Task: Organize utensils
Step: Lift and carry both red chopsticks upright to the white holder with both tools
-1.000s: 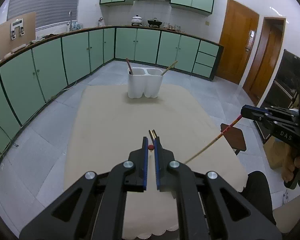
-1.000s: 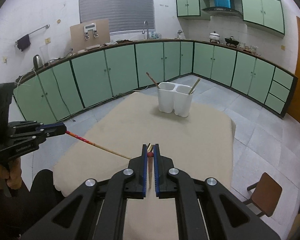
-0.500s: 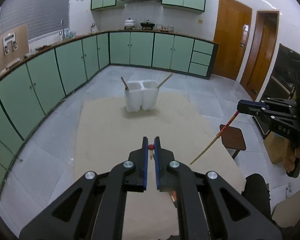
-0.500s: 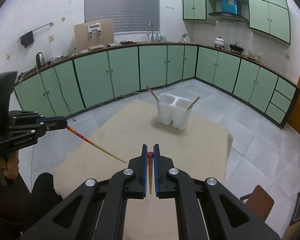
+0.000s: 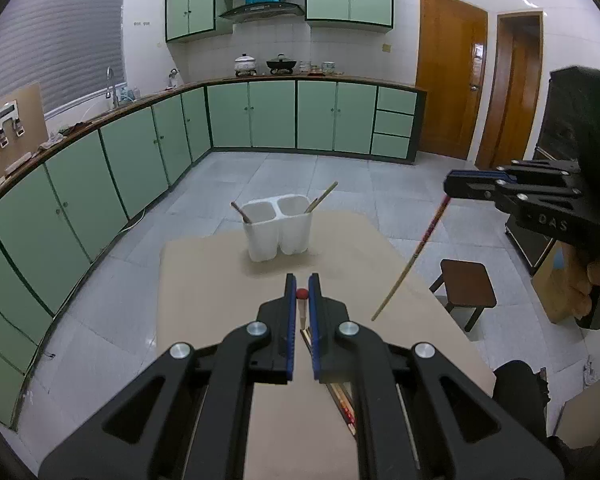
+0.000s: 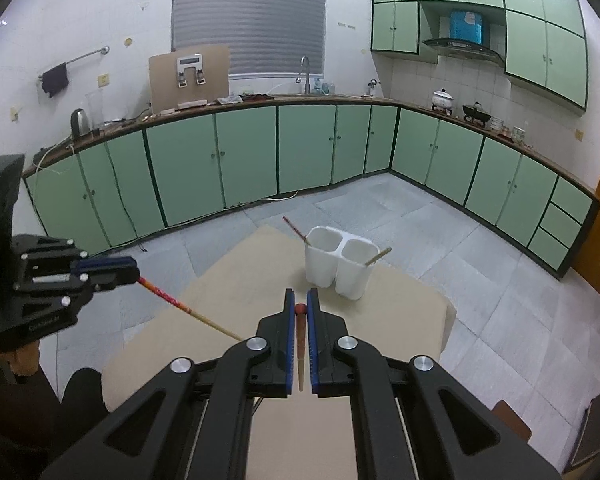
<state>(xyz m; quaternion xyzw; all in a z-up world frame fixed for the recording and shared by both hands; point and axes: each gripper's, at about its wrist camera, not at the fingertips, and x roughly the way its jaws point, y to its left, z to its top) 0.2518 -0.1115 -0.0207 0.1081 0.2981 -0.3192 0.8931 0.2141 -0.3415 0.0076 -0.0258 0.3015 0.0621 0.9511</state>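
My left gripper [image 5: 302,282] is shut on a red-tipped chopstick [image 5: 302,312], held above the beige table [image 5: 204,280]. To its right my right gripper [image 5: 449,186] is shut on a second chopstick [image 5: 412,258], which slants down and left over the table's right side. In the right wrist view that chopstick [image 6: 301,344] runs back between the shut fingers of the right gripper [image 6: 299,295], and the left gripper [image 6: 135,274] is at the left with its chopstick [image 6: 188,308]. A white two-compartment holder [image 5: 278,232] [image 6: 340,268] stands at the table's far end, one chopstick leaning in each compartment.
More chopsticks [image 5: 342,400] lie on the table below my left gripper, partly hidden by it. A brown stool [image 5: 466,290] stands off the table's right side. Green cabinets line the far walls, with grey tiled floor around the table.
Both grippers have risen, each with its chopstick. The table and the holder now sit lower and smaller in both views, and the right chopstick hangs more steeply.
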